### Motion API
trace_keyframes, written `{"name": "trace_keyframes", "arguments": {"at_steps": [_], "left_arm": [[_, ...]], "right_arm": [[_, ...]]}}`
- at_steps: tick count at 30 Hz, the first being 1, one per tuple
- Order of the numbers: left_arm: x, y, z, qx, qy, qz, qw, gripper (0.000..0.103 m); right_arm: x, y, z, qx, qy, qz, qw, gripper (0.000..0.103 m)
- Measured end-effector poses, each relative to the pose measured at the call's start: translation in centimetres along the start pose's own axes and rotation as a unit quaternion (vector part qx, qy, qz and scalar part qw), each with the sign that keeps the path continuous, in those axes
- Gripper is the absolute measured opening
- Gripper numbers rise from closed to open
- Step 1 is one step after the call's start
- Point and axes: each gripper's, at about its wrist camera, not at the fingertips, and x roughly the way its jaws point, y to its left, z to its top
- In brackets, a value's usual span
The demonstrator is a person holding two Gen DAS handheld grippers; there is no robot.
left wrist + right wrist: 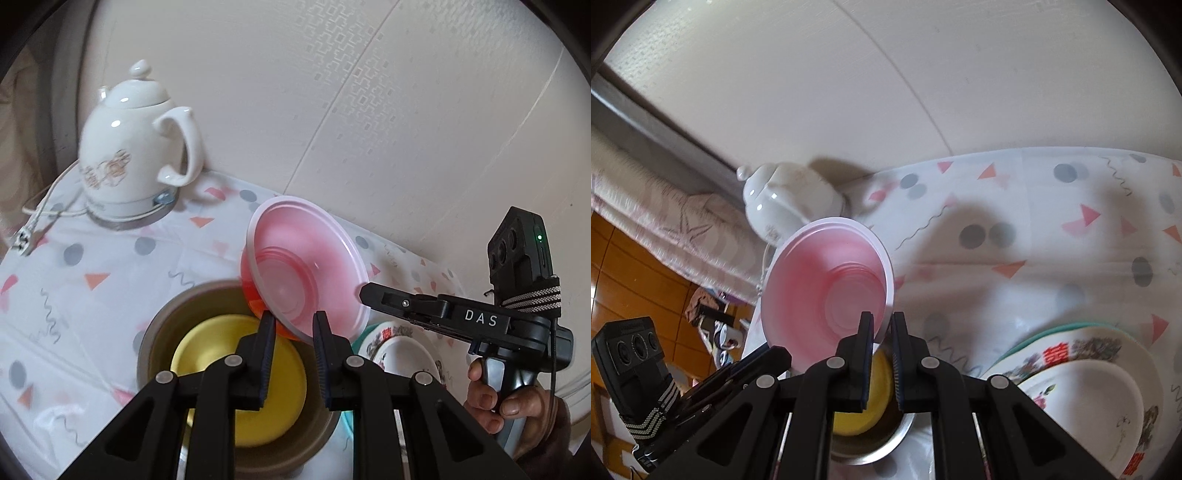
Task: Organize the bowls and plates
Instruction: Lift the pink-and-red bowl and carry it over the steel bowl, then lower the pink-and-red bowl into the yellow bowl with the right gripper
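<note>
Nearest in the right wrist view, the right gripper [882, 332] has its fingers pinched together on the rim of the pink plastic bowl [827, 284], which hangs tilted in the air, mouth turned toward the cameras. In the left wrist view the left gripper [293, 328] stands nearly closed, its left finger at the bowl's lower edge; whether it truly clamps the rim cannot be told.

Just below the pink bowl sits the metal bowl [155, 332] with a yellow plate [207, 343] inside it. Beside the metal bowl, to its right, a stack of patterned plates [1082, 354] rests on a teal plate. Beyond the pink bowl stands a white ceramic kettle [129, 147] on the dotted tablecloth [110, 266].

To finish this carry well, level the pink bowl before lowering, keep the thin rim from bending, and release only once it is seated.
</note>
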Motion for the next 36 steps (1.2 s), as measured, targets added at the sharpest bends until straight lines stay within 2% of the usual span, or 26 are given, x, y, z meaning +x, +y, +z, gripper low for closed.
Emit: {"name": "trace_keyframes", "arguments": {"at_steps": [15, 30, 36], "left_arm": [[-2.5, 2.7, -5.2, -0.059, 0.008, 0.035, 0.9976, 0.020], [-2.1, 3.5, -7.2, -0.074, 0.031, 0.032, 0.9962, 0.020], [-2.2, 4.0, -7.2, -0.078, 0.031, 0.038, 0.9958, 0.020]], "right_arm": [[2.4, 2.1, -3.0, -0.042, 0.069, 0.030, 0.996, 0.009], [3.0, 2.1, -4.8, -0.040, 0.097, 0.011, 0.994, 0.009], [3.1, 1.9, -5.0, -0.035, 0.095, 0.004, 0.995, 0.009]]}}
